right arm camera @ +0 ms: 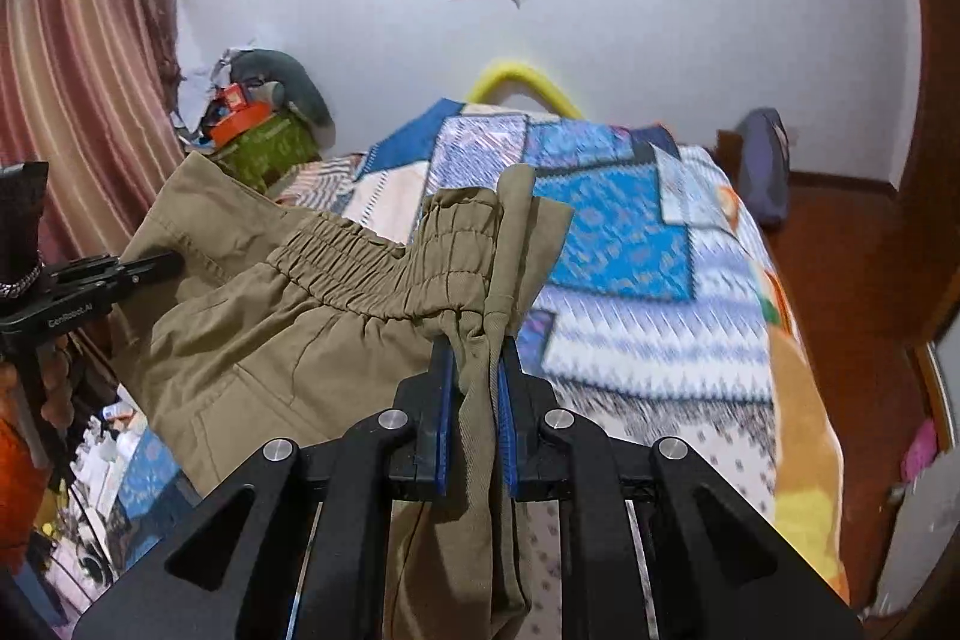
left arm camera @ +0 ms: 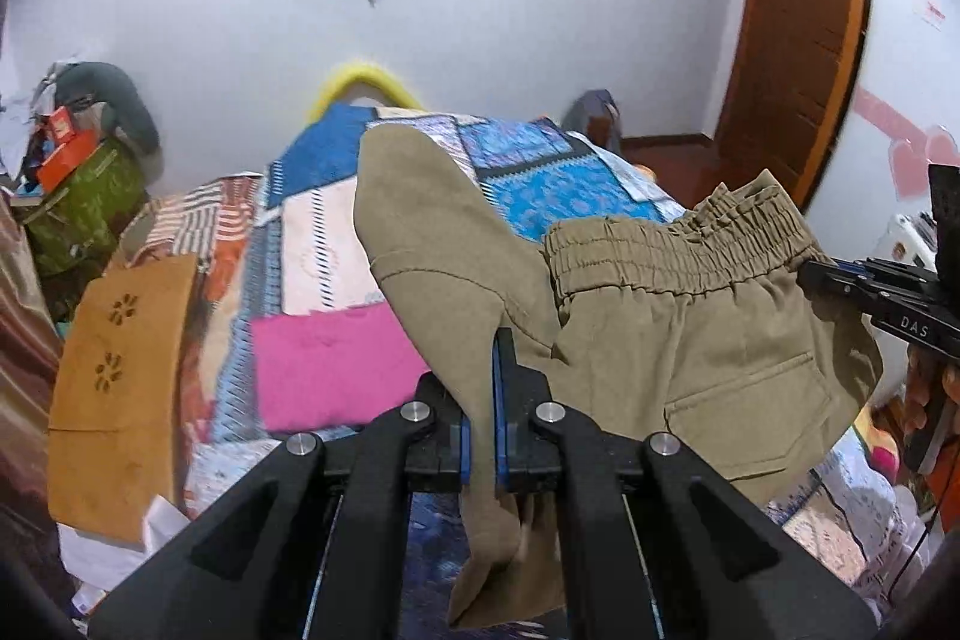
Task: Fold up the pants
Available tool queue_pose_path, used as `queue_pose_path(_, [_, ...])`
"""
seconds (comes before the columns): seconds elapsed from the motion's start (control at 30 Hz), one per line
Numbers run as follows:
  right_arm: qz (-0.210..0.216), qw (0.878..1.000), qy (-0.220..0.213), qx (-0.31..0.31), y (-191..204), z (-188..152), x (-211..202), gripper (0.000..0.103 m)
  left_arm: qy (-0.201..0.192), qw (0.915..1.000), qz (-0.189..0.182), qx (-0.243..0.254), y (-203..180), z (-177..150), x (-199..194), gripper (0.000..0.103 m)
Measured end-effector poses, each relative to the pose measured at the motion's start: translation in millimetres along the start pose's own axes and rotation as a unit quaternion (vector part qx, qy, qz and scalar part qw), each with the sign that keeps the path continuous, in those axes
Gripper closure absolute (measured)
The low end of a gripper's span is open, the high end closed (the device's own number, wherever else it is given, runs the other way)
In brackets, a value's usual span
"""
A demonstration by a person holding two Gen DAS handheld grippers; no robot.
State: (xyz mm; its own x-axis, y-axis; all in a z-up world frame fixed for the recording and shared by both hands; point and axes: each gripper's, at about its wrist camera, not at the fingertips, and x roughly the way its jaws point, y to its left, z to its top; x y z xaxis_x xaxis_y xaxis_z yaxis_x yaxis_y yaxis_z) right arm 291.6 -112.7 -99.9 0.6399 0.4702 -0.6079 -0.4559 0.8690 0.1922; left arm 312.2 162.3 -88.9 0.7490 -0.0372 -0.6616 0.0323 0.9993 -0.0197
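Bedroom setup with pale walls, a wooden door (left arm camera: 792, 16) off to the side, pink curtains (right arm camera: 84, 88) and a bed (right arm camera: 660, 358) covered in a loud patchwork spread, blue, white and pink blocks everywhere. Above that bed hang the khaki pants (left arm camera: 690, 334), lifted clear of the spread as far as I can judge, stretched between the two tools with the gathered elastic waistband (left arm camera: 678, 250) bunched up along the top and a back pocket (left arm camera: 744, 400) facing the left camera. So progress-wise I'd say it's early: nothing is laid flat, no crease is set, and the whole lay-down, smooth and fold-over part is still to do. It might be doubled over lengthwise already, since there seem to be a few layers at the right-hand pinch, but honestly can't confirm. Left gripper (left arm camera: 486, 418) is clamped tight on a fold of the fabric, with a long flap sticking up past its fingers and more cloth dangling below. Right gripper (right arm camera: 477, 382) is squeezed on the waistband end, cloth wadded between its blue pads (right arm camera: 444, 400). Hidden stuff: the leg ends drop out of sight under both tools, so no idea how the legs hang or whether they line up. The bedspread is motion-blurred in the right view.
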Motion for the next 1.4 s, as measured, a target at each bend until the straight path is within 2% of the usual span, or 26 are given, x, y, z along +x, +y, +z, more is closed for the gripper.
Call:
queue_pose_path(0.27, [0.019,1.0,-0.005,-0.019,28.0,32.7,55.5,0.092,-0.01,0.9991,0.029,-0.03,58.4,16.8,20.5,0.097])
queue_pose_path(0.57, [0.037,0.998,0.007,-0.042,55.5,57.2,133.9,0.092,0.011,0.996,0.059,-0.066,128.9,15.2,76.1,0.097])
queue_pose_path(0.73, [0.042,0.998,0.024,-0.048,62.5,58.5,177.1,0.092,0.033,0.9939,0.074,-0.076,156.9,2.3,116.1,0.097])
queue_pose_path(0.9, [0.04,0.997,0.044,-0.056,67.0,51.8,210.5,0.092,0.07,0.99,0.082,-0.092,177.6,-18.8,160.3,0.097])
queue_pose_path(1.0, [0.034,0.995,0.071,-0.067,70.3,41.5,240.1,0.092,0.099,0.9869,0.081,-0.098,186.7,-34.6,188.4,0.097])
queue_pose_path(1.17, [0.024,0.994,0.093,-0.057,61.9,30.1,259.0,0.092,0.135,0.98,0.086,-0.118,198.7,-56.3,220.5,0.097])
queue_pose_path(1.3, [0.022,0.993,0.102,-0.047,54.6,26.1,263.4,0.092,0.148,0.975,0.07,-0.15,213.4,-70.0,229.0,0.095])
queue_pose_path(1.4, [0.014,0.992,0.113,-0.05,54.4,23.0,265.6,0.09,0.158,0.9702,0.066,-0.172,222.5,-78.6,231.1,0.088])
